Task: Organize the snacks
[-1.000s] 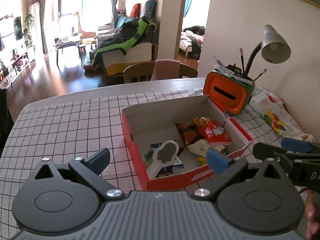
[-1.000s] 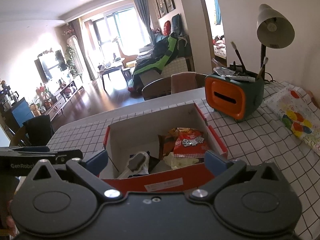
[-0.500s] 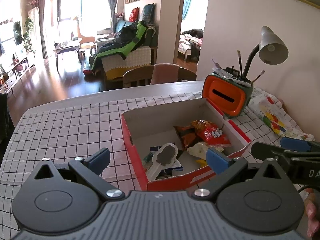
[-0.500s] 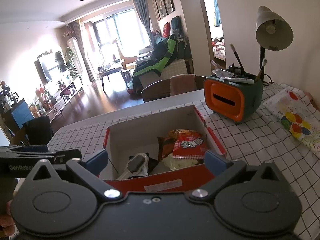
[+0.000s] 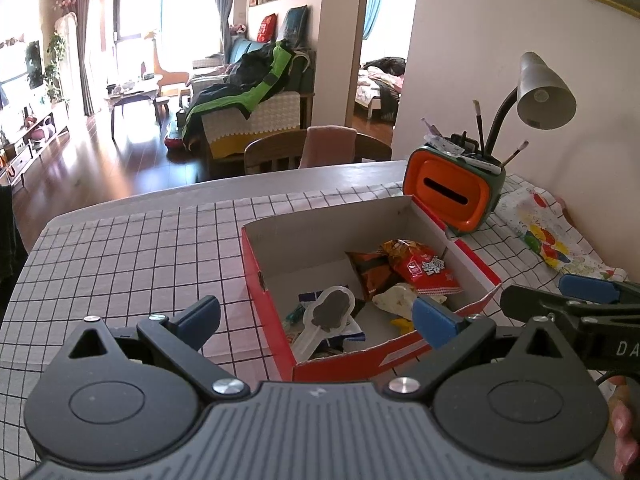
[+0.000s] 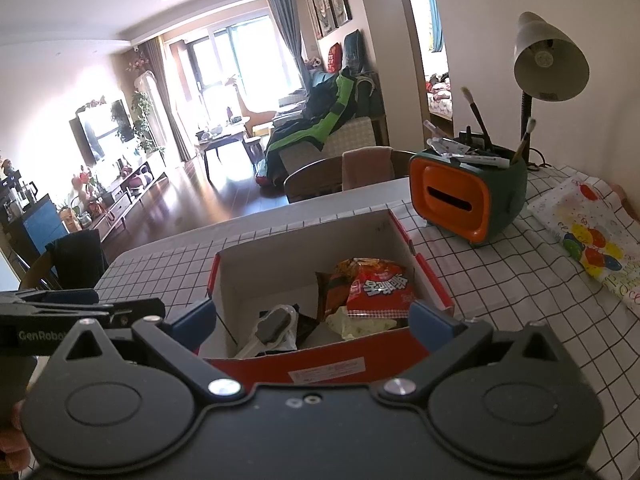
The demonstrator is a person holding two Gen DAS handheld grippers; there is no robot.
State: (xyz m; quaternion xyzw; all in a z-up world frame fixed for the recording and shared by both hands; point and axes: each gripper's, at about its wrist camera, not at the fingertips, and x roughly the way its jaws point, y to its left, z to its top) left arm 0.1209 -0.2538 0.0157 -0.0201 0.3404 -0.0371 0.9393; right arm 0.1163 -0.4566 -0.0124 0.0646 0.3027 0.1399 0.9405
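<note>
A red cardboard box [image 5: 276, 320] with a white inside stands on the checked tablecloth; it also shows in the right wrist view [image 6: 434, 284]. Inside lie a red snack bag [image 5: 424, 270] [image 6: 380, 290], an orange-brown packet [image 5: 370, 272], a pale packet [image 5: 394, 296] and a white pouch with a grey patch [image 5: 324, 320] [image 6: 272, 326]. My left gripper [image 5: 316, 320] is open and empty, held above the box's near left corner. My right gripper [image 6: 312, 320] is open and empty, above the box's near wall. Each gripper shows at the edge of the other's view.
An orange and green pen holder [image 5: 452, 196] [image 6: 464, 196] with brushes stands behind the box. A grey desk lamp [image 5: 544, 96] [image 6: 550, 64] is by the wall. A colourful dotted bag [image 5: 540, 232] [image 6: 592, 240] lies at the right. A chair [image 5: 316, 152] stands at the table's far edge.
Both grippers have pulled back and risen a little from the box. Both stay open. The snacks in the box have not moved.
</note>
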